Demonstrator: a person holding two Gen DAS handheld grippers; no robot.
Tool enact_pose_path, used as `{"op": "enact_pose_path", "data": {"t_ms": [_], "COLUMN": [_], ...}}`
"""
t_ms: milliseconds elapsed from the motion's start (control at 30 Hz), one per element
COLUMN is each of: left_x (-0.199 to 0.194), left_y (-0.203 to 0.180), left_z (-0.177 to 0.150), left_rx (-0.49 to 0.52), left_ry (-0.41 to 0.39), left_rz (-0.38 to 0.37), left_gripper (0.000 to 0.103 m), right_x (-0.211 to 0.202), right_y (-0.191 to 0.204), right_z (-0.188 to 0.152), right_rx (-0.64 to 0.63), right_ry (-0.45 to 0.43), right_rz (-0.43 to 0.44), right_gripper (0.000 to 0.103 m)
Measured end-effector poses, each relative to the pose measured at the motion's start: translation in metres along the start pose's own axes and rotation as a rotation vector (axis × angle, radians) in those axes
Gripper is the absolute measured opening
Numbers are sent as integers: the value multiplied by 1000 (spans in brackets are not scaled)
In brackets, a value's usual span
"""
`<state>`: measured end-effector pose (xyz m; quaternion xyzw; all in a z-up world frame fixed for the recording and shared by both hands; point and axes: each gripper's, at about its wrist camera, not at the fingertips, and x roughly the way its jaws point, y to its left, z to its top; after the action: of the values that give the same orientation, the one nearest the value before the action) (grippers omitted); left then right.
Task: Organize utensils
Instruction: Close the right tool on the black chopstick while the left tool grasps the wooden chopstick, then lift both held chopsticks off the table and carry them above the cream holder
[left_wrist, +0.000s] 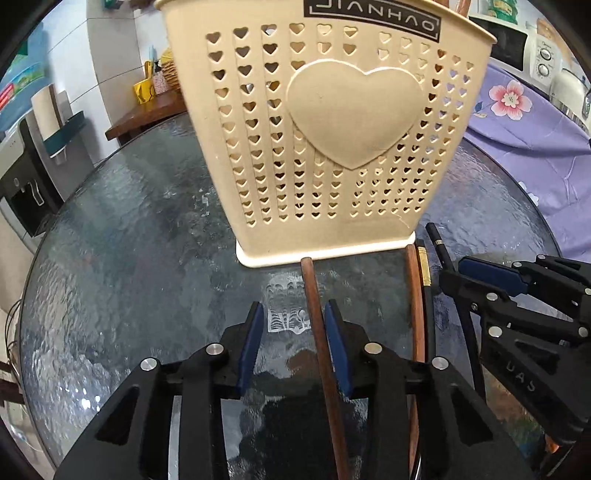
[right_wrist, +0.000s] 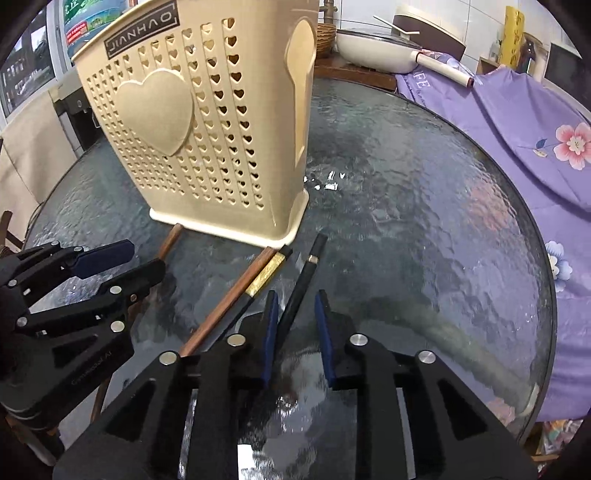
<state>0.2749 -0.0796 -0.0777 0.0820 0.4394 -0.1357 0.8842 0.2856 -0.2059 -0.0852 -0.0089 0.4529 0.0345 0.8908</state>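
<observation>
A cream utensil holder (left_wrist: 332, 147) (right_wrist: 192, 129) pierced with heart holes stands upright on the round glass table (left_wrist: 129, 258). Several chopsticks lie in front of its base. A brown wooden chopstick (left_wrist: 314, 306) runs between the pads of my left gripper (left_wrist: 294, 308), close against the right pad with a gap to the left one. A black chopstick (right_wrist: 303, 280) lies between the pads of my right gripper (right_wrist: 296, 297), near the left pad and apart from the right one. Between the two grippers rest another brown chopstick (right_wrist: 229, 302) and a black one with a gold band (right_wrist: 264, 275).
A purple floral cloth (right_wrist: 517, 129) covers the surface to the right of the table. A white pan (right_wrist: 376, 48) sits on a wooden counter behind. A water dispenser (left_wrist: 26, 184) stands at far left. The table edge (right_wrist: 550, 280) curves close on the right.
</observation>
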Motion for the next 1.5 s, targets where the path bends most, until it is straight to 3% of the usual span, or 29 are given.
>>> {"op": "enact_pose_path", "data": {"t_ms": [333,700,1167,1500], "left_x": [-4,-15,-14,-69], "left_y": [-11,-18,0,13], "left_z": [-3,-17,-9,0], "left_rx": [47,32,-32,-84], "left_ry": [7,6,-11,-147], "left_rz": [4,2,-30,-82], "left_gripper": [10,7,7,7], "right_x": [2,-3,-15,-61], "right_y": [6,0,-17,-26], "right_z": [4,-7,-10,0], "right_rx": [-14,-5,59,78], "right_ry": [-4,-19,-75,-187], "right_rz": [9,34,138,238], "right_gripper": [10,9,8,8]}}
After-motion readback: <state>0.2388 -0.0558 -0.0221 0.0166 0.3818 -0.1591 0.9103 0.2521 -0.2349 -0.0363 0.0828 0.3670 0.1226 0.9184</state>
